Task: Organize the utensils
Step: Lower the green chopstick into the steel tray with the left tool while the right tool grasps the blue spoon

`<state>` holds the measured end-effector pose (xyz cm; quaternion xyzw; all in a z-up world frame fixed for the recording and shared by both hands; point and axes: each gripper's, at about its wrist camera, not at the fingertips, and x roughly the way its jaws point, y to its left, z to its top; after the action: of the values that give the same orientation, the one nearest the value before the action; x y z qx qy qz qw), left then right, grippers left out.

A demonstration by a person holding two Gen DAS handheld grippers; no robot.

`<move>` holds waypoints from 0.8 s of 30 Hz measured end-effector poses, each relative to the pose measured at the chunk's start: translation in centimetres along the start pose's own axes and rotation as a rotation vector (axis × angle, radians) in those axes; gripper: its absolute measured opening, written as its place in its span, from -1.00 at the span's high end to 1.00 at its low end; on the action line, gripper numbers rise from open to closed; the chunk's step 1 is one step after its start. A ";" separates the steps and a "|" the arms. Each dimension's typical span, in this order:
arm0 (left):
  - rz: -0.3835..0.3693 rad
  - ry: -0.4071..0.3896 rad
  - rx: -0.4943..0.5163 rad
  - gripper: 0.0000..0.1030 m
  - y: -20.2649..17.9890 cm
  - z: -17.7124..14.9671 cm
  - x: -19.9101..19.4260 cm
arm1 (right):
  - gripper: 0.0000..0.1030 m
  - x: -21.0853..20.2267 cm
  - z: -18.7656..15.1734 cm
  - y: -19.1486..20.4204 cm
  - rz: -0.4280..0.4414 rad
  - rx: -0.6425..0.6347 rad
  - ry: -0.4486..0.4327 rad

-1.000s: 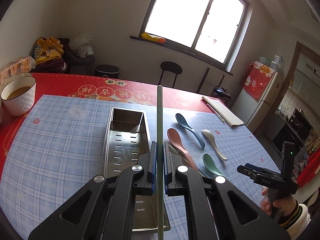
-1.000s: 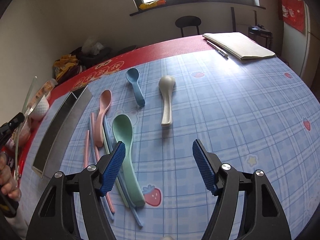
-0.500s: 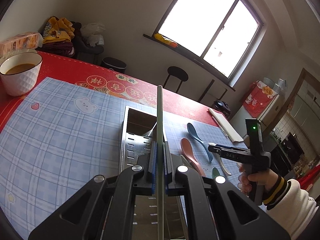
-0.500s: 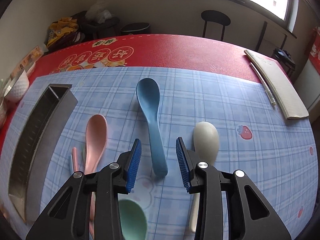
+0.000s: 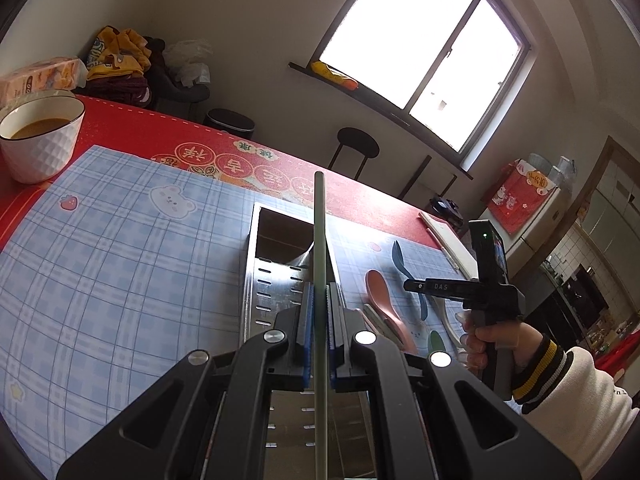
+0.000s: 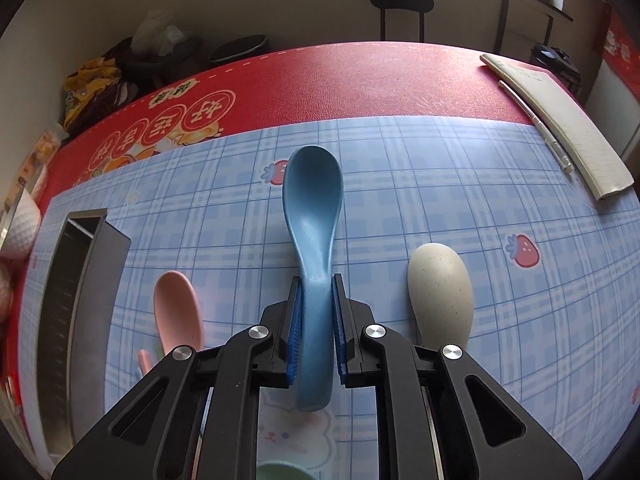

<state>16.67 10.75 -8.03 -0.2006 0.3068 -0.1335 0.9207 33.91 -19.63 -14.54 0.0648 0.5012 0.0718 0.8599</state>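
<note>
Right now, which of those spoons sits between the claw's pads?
The blue spoon: its handle lies between the closing right claw; the pink spoon and cream spoon lie apart.

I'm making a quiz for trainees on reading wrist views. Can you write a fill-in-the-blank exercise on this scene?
1. The left claw is shut on a green ____.
2. The right claw is closing around the handle of the ____ spoon.
3. The metal tray lies on the ____ mat.
4. The white bowl stands on the ____ tablecloth.

Missing words: chopstick; blue; plaid; red
</note>
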 end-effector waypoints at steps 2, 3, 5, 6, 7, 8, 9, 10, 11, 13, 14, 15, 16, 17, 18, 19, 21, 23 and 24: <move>0.000 0.005 0.003 0.89 0.0 0.0 0.2 | 0.73 -1.3 -1.0 0.0 0.050 0.039 -0.040; -0.001 0.006 0.004 0.89 -0.1 0.0 0.2 | 0.73 -2.0 -1.6 0.1 0.080 0.058 -0.062; -0.007 0.014 0.003 0.89 0.0 0.1 0.4 | 0.73 -3.7 -3.1 0.9 0.129 0.074 -0.121; -0.010 0.021 0.002 0.89 -0.1 0.2 0.5 | 0.73 -4.6 -3.9 1.4 0.168 0.082 -0.149; -0.010 0.026 0.000 0.89 -0.2 0.3 0.7 | 0.73 -5.4 -4.6 1.9 0.205 0.100 -0.176; 0.002 0.028 -0.007 0.89 -0.2 0.5 0.9 | 0.73 -6.1 -5.4 2.1 0.248 0.124 -0.199; 0.010 0.032 -0.019 0.89 -0.1 0.6 1.1 | 0.73 -6.5 -6.0 2.3 0.291 0.145 -0.220; 0.006 0.044 -0.032 0.89 -0.1 0.8 1.4 | 0.73 -6.8 -6.5 2.6 0.316 0.157 -0.236; 0.008 0.061 -0.036 0.89 -0.2 0.8 1.7 | 0.73 -6.9 -6.8 2.9 0.325 0.155 -0.244; 0.037 0.092 -0.015 0.89 -0.7 1.0 2.3 | 0.73 -6.5 -7.0 3.5 0.337 0.128 -0.235; 0.056 0.103 0.004 0.89 -1.1 1.1 2.6 | 0.73 -6.3 -7.1 3.6 0.354 0.117 -0.222; 0.074 0.113 0.021 0.89 -1.5 1.2 2.9 | 0.73 -6.1 -7.1 3.8 0.371 0.110 -0.211; 0.089 0.124 0.030 0.89 -1.8 1.4 3.2 | 0.73 -6.0 -7.2 3.8 0.386 0.100 -0.199; 0.097 0.139 0.028 0.89 -2.0 1.6 3.7 | 0.73 -6.0 -7.2 3.9 0.401 0.094 -0.195; 0.099 0.159 0.024 0.89 -2.1 1.8 4.2 | 0.73 -5.9 -7.3 4.0 0.410 0.082 -0.191; 0.103 0.180 0.021 0.89 -2.2 1.9 4.8 | 0.73 -5.8 -7.3 4.1 0.422 0.071 -0.183; 0.137 0.214 0.029 0.89 -2.2 2.0 5.9 | 0.73 -5.6 -7.4 3.9 0.451 0.088 -0.168; 0.177 0.223 0.046 0.89 -2.3 2.2 6.6 | 0.73 -5.5 -7.4 3.6 0.454 0.102 -0.163; 0.187 0.231 0.046 0.89 -2.2 2.3 6.9 | 0.73 -5.5 -7.4 3.6 0.450 0.108 -0.163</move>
<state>23.20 6.87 -8.86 -0.1333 0.4251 -0.0765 0.8920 24.57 -16.88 -12.83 0.2263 0.4061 0.2291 0.8552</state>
